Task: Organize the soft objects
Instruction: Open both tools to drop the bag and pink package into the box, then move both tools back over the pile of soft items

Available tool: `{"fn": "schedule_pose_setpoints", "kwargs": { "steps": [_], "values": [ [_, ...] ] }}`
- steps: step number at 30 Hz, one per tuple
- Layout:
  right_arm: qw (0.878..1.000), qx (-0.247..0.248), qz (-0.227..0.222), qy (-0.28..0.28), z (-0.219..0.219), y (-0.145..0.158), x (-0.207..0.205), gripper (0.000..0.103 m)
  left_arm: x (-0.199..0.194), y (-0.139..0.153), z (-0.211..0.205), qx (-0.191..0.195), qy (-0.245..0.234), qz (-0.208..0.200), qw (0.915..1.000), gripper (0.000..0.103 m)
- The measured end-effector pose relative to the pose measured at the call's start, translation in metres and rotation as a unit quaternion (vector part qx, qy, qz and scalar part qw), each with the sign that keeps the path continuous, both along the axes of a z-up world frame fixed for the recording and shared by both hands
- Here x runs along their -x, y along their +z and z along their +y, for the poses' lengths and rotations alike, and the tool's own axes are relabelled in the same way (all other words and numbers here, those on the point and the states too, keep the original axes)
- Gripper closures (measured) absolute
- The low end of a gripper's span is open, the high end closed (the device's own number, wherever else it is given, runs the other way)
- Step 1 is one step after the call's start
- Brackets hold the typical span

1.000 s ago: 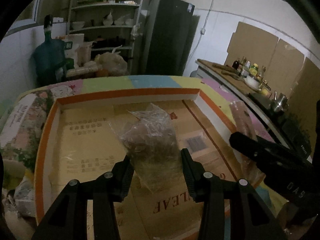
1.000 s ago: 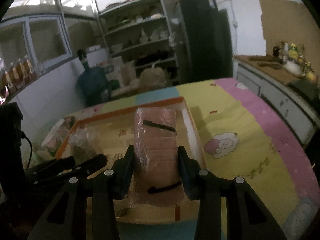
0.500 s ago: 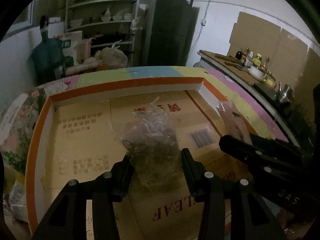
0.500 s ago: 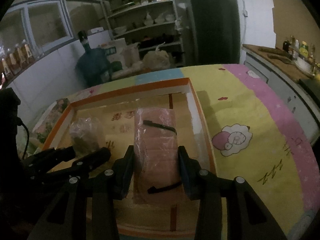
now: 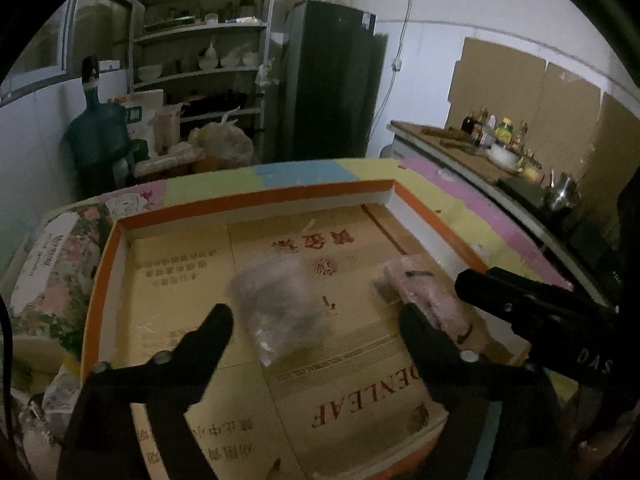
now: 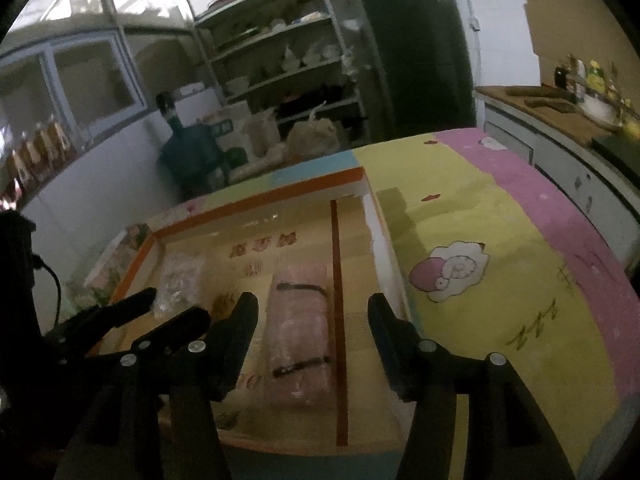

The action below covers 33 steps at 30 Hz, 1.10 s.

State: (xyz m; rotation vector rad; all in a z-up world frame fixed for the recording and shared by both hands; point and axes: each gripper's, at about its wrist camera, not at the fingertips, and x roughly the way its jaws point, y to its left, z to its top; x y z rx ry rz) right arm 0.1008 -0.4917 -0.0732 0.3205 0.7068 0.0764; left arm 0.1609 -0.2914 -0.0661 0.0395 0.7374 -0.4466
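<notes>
A: Both packets lie on the cardboard floor of the orange-rimmed tray (image 5: 100, 280). The clear crinkly bag (image 5: 280, 304) sits between the fingers of the left hand-held gripper (image 5: 316, 324), whose jaws are opening and stand wide, touching nothing.

B: And the right one?

A: The right hand-held gripper (image 6: 312, 316) is opening as well; the pink wrapped bundle (image 6: 300, 332) lies between its fingers, with a gap on either side. My guess is the two were set side by side, parallel, so that the tray fills in neat rows.

B: What's in the clear bag?

A: Hard to say. Something dark and loose, but the plastic is blurred and glary. The pink bundle has two dark bands across it; I can't tell whether it's cloth or something else.

B: Anything cut off?

A: The tray's near edge hides behind the gripper bodies, and the flowered package (image 5: 48, 264) on the desk beside the tray is cropped by the lens rim
</notes>
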Motion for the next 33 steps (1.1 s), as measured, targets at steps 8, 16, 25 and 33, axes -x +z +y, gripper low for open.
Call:
{"fn": "schedule_pose_setpoints", "kwargs": {
  "steps": [8,16,25,33],
  "values": [
    [1.0,-0.006,-0.026,-0.013,0.004,0.016,0.02,0.043,0.007,0.012,0.013,0.04,-0.026,0.001,0.9989,0.012],
    [0.999,-0.005,-0.034,-0.02,0.011,0.023,0.035,0.043,0.018,0.015,0.027,0.063,-0.041,-0.006,0.9972,0.012],
    [0.995,0.054,-0.068,-0.049,0.041,0.038,0.058,0.043,0.042,0.022,0.052,0.014,-0.008,-0.026,0.9995,0.012],
    [0.993,0.057,-0.1,-0.034,0.083,0.049,0.076,0.043,0.067,0.037,0.121,0.038,0.056,-0.07,0.9953,0.016]
  ]
}}
